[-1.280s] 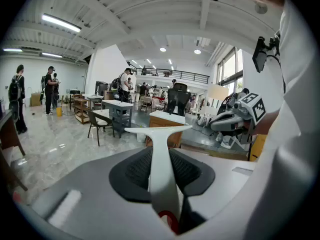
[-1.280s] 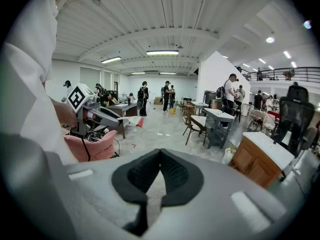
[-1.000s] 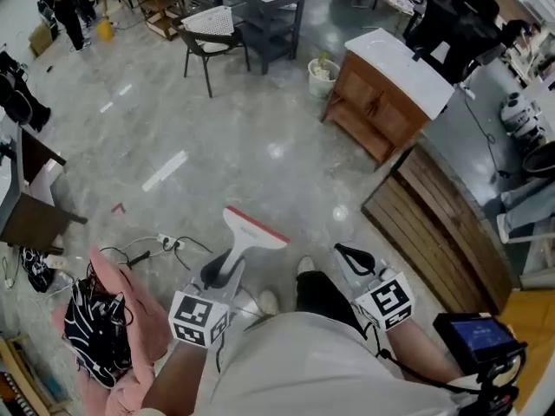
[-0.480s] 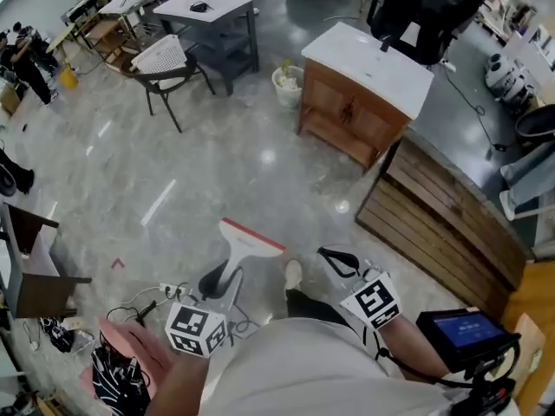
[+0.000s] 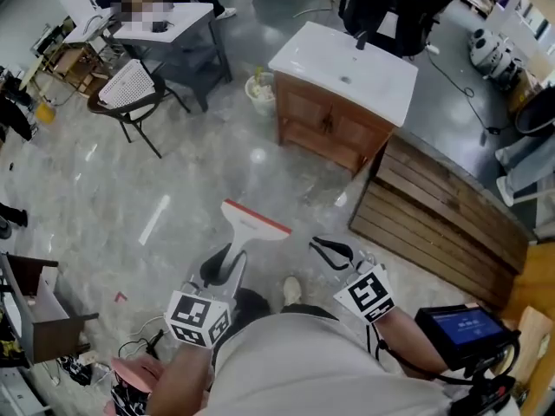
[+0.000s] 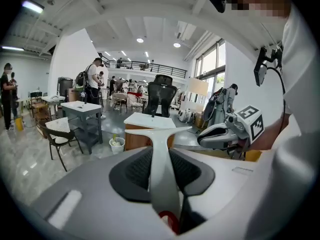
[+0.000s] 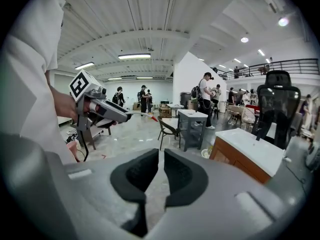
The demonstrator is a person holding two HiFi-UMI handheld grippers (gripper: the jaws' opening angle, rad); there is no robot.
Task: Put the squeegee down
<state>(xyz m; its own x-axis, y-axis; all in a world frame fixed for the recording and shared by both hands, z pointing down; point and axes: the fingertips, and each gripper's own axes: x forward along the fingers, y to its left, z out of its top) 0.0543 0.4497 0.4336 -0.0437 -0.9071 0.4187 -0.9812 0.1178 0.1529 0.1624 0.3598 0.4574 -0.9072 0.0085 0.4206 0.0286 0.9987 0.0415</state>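
A squeegee with a white handle and a red-edged blade sticks out ahead of my left gripper, which is shut on its handle. In the left gripper view the handle runs up between the dark pads, and the blade spreads crosswise above them. My right gripper hangs beside it on the right, shut and empty; its pads nearly meet with nothing between them. Both are held in the air above the grey floor, short of a wooden cabinet with a white sink top.
A slatted wooden platform lies right of the cabinet. A white bin, a chair and a grey table stand to the far left. Pink cloth and cables lie at my lower left. A lit screen is at my right. People stand in the distance.
Both grippers have travelled across the floor toward the sink cabinet, which now lies closer and more central. The squeegee stays held in the left gripper; the pink cloth has dropped behind.
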